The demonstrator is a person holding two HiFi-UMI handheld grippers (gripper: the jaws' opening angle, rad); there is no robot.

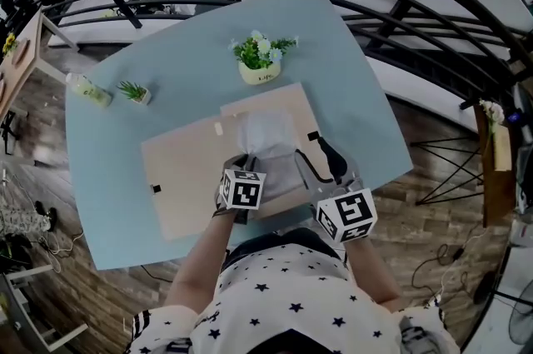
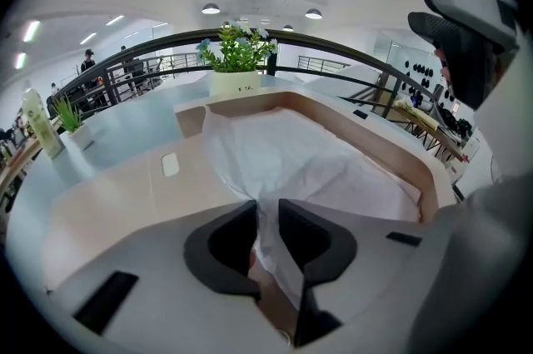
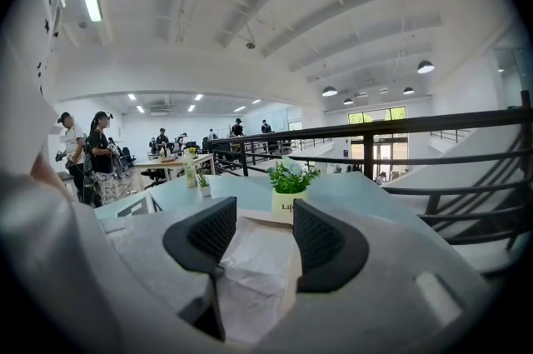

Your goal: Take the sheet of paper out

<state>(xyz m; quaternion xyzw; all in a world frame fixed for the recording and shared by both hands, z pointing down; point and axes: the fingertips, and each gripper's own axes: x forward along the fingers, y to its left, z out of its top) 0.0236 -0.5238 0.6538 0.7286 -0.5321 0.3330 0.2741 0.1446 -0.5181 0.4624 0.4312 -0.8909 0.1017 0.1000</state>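
Observation:
A crumpled white sheet of paper point(image 1: 268, 134) lies in a shallow beige box point(image 1: 265, 101) on the pale blue table point(image 1: 175, 52). The box's flat lid point(image 1: 187, 177) is folded open to the left. My left gripper point(image 1: 247, 164) is at the paper's near edge, shut on a bunched fold of the sheet point(image 2: 300, 152), which rises between its dark fingers point(image 2: 229, 248). The left gripper point(image 2: 268, 231) points steeply down. My right gripper point(image 1: 321, 164) hovers at the box's near right side. In its own view the right gripper point(image 3: 265, 240) is open with nothing between its fingers, and the paper point(image 3: 250, 269) lies below it.
A potted plant point(image 1: 260, 61) with white flowers stands just beyond the box. A small green plant point(image 1: 135, 92) and a bottle point(image 1: 87, 90) stand at the table's far left. A black railing point(image 1: 400, 2) curves behind the table. The box wall point(image 2: 333, 107) rises around the paper.

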